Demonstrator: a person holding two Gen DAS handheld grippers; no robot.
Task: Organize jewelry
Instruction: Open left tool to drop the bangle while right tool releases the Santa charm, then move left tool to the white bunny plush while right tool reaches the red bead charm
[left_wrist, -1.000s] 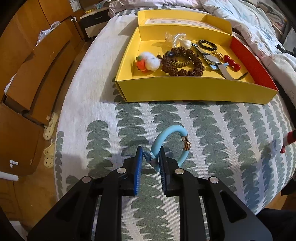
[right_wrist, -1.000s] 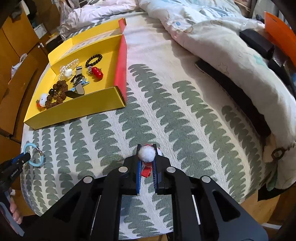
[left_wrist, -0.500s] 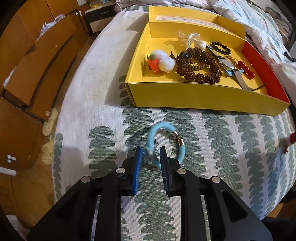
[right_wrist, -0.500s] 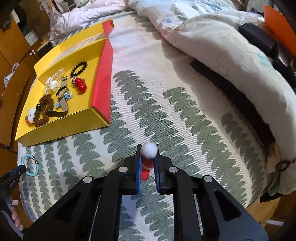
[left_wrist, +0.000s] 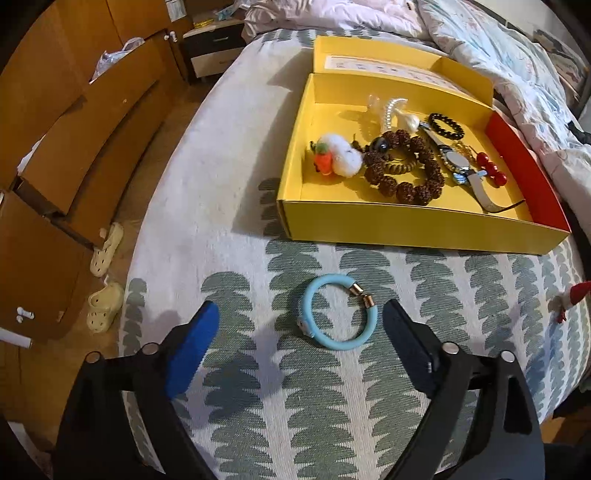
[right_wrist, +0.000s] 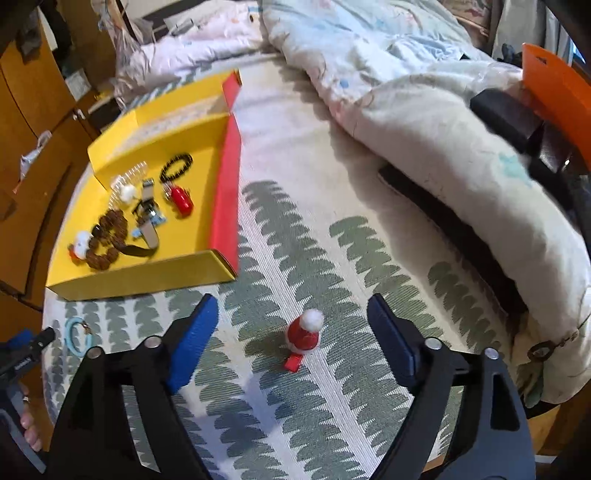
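Now left gripper (left_wrist: 300, 323) fingers opening, blue bracelet (left_wrist: 338, 312) lying free between them on the bed (left_wrist: 236, 236). Right gripper (right_wrist: 291, 315) opening too, Santa-hat clip (right_wrist: 304, 334) loose between its fingers.

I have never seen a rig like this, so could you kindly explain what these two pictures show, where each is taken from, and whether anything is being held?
There is no robot here: a person holds a two-finger gripper in each hand, and each gripper carries a wide-angle camera that looks along its fingers. One picture comes from the left gripper, the other from the right gripper; the black arms with blue pads at the bottom of each are its fingers.

Both look down on a bed with a leaf-patterned cover. On it lies an open yellow box with bracelets, a watch and other trinkets inside.

Nothing is held. Both grippers' jaws are opening. A blue bracelet lies flat on the cover between the left fingers, untouched. A small red clip with a white pompom sits between the right fingers, also free.
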